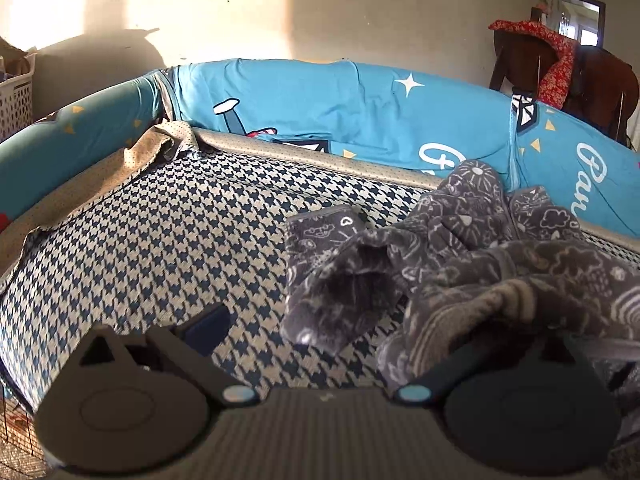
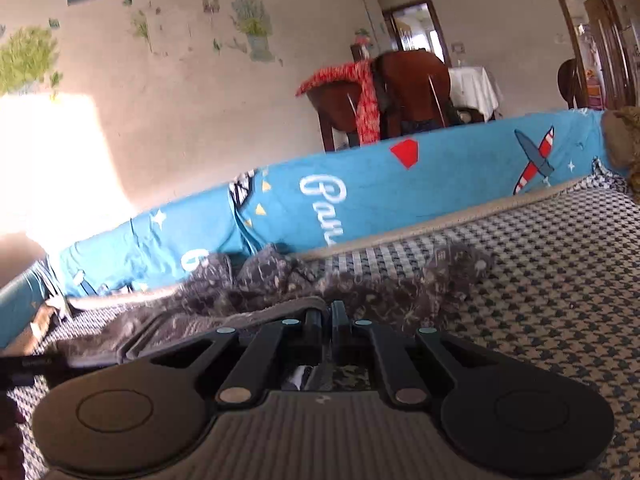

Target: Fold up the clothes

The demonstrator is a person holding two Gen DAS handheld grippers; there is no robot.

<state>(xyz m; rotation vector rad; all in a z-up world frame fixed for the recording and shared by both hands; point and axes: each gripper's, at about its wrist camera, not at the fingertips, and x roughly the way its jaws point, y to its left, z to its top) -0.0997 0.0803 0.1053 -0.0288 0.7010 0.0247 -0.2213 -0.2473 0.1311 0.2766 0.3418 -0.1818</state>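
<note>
Grey fleece garment [image 1: 460, 256] with white doodle print is seen crumpled on the houndstooth sofa seat [image 1: 160, 232] — bunched toward the blue printed cover [image 1: 360, 112] draped along the sofa back. One sleeve opening [image 1: 352, 284] is turned toward the left wrist camera, fuzzy inside exposed.

Left gripper [image 1: 336, 336]: fingers spread wide, released. The near finger [image 1: 208, 324] is seen over bare seat fabric beside the garment; the other finger is partly buried under a ribbed fold of the garment. Nothing is pinched between them.

Right gripper [image 2: 326, 314]: fingers clenched together at the garment's near edge — a fold of the grey fleece garment [image 2: 280, 284] appears caught between them, though contact is partly hidden by the linkage.

Behind the blue printed cover, a dark wooden chair [image 1: 560, 76] with a red patterned cloth [image 1: 552, 52] over it is visible. A white basket [image 1: 14, 100] is seen at the cover's far end in the left wrist view.
</note>
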